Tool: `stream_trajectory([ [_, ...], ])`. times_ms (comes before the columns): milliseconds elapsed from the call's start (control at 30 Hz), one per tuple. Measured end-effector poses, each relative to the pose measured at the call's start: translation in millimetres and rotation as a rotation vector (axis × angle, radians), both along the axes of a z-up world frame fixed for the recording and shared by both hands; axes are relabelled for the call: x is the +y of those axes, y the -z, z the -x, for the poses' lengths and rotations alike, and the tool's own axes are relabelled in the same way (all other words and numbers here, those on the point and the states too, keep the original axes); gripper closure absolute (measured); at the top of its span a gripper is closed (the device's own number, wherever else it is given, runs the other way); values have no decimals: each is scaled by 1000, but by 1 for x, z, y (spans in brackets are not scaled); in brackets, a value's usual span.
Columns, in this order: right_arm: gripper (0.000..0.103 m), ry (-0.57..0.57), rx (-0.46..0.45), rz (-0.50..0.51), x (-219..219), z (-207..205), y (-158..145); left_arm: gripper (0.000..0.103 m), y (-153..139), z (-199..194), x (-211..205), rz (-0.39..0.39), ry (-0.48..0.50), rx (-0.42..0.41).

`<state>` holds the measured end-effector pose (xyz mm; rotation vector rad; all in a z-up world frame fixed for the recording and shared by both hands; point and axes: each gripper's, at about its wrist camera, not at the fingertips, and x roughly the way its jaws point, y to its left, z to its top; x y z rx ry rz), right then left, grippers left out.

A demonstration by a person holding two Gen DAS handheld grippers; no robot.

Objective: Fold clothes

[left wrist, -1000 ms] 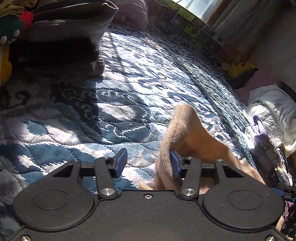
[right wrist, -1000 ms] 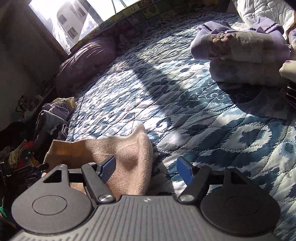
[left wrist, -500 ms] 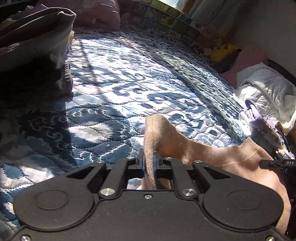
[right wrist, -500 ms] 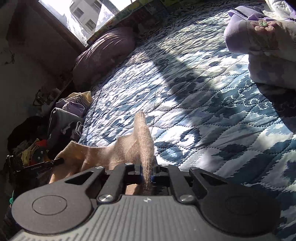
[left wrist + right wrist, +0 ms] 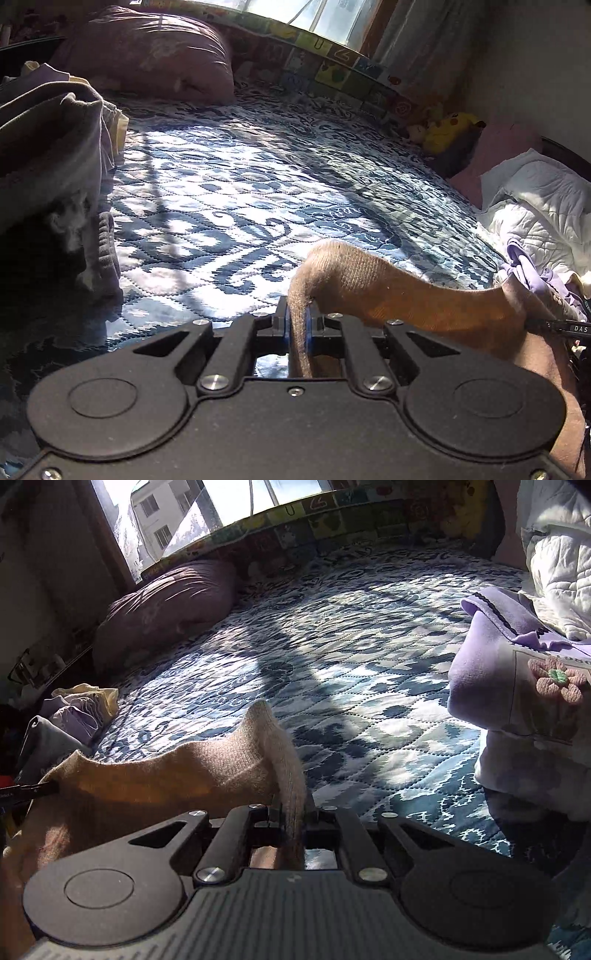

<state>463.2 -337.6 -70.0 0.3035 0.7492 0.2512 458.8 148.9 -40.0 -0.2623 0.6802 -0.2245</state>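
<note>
- A heap of dark grey clothes (image 5: 48, 155) lies at the far left of the bed, with a mauve pillow (image 5: 147, 55) behind it under the window.
- The blue-and-white quilt (image 5: 240, 192) covers the bed, with patches of sun and shadow across it.
- The left gripper (image 5: 297, 326) is pressed together on one edge of the tan knit garment (image 5: 406, 291), which rises in a peak above the pinch.
- The garment stretches rightward between the two grippers, held up above the quilt.
- The right gripper (image 5: 291, 814) pinches the garment's other end, its fingers closed tight on the fabric.
- A folded lilac garment (image 5: 517, 672) with a flower patch sits on the bed at the right, near a white quilted blanket (image 5: 554, 554).
- A yellow plush toy (image 5: 448, 127) rests in the far right corner.
</note>
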Motion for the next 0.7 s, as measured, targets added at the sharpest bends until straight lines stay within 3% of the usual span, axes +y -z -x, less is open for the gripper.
stream_trajectory([
  [100,83,40,44,56,7,-3,6,94,-1,26,13,22,-46,2],
  [167,66,57,18,65,4,10,-5,87,-3,47,23,42,-80,-1],
  [267,63,73,-51,68,-7,45,-29,72,-6,78,38,72,-130,-4],
  [367,63,88,-95,2,-21,85,-49,66,-8,109,53,102,-179,-7],
  [400,63,90,-110,-23,-25,99,-54,58,-6,124,58,136,-206,-2],
  [500,60,105,-146,-115,-34,150,-59,56,3,178,76,269,-295,19],
  [700,54,252,-130,-374,-60,251,-22,54,47,288,88,639,-507,161],
])
